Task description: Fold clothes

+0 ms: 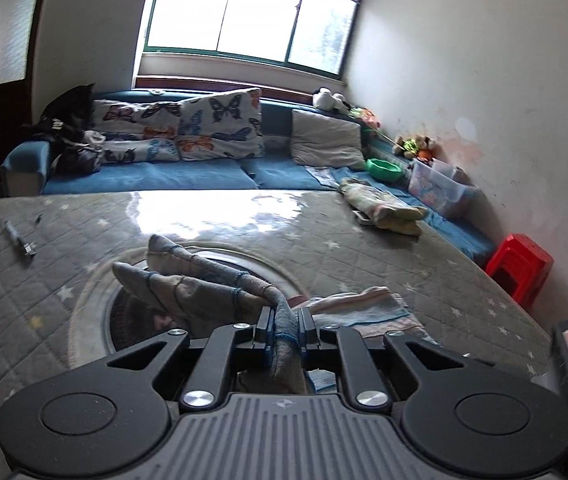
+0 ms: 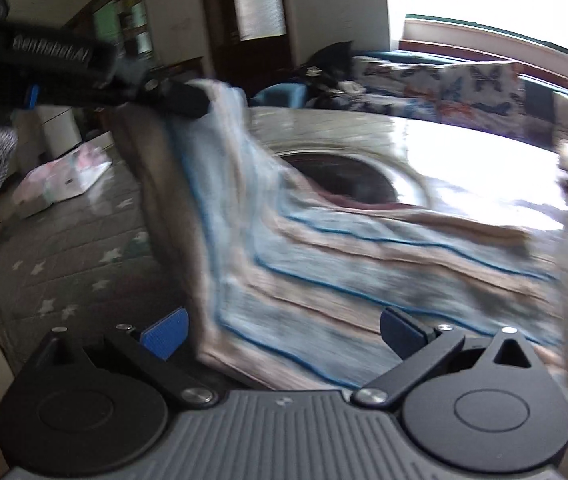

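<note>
My left gripper is pinching a blue and tan striped cloth, lifting it over the grey star table. Behind the table I see a blue sofa with butterfly pillows.

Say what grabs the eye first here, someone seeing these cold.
The striped cloth, one corner lifted off the bed by the left gripper, shut on it in the foreground. The right gripper gapes open over the cloth's near edge, its view motion-blurred. Behind, the bright window glares off the bed, above the butterfly pillows on the blue sofa.
</note>
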A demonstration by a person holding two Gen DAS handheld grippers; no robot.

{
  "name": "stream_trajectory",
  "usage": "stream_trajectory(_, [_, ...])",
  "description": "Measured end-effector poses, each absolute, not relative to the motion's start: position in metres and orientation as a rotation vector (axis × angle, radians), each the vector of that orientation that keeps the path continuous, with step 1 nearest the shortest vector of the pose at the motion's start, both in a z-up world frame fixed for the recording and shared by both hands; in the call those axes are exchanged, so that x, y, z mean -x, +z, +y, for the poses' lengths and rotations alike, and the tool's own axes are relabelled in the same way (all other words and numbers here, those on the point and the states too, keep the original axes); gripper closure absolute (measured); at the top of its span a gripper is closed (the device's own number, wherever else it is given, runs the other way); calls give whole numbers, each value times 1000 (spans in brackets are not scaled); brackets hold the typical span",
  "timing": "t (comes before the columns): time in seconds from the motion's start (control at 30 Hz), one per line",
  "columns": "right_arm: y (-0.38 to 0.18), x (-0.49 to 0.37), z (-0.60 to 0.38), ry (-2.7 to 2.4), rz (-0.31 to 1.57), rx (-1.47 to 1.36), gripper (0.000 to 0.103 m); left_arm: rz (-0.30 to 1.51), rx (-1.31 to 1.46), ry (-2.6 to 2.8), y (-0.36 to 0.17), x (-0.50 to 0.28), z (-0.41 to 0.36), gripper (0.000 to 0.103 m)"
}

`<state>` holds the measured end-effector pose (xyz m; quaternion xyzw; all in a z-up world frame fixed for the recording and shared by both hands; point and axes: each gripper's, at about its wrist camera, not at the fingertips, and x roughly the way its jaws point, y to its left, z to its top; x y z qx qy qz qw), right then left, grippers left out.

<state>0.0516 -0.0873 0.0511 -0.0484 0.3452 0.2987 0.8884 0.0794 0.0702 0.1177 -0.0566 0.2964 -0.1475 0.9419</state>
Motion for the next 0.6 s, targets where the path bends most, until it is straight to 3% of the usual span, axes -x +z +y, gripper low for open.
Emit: stream_trajectory(0.6, [47,-54,-250,310,667,-138,0,687,-78,-494,93,-111,-78,92])
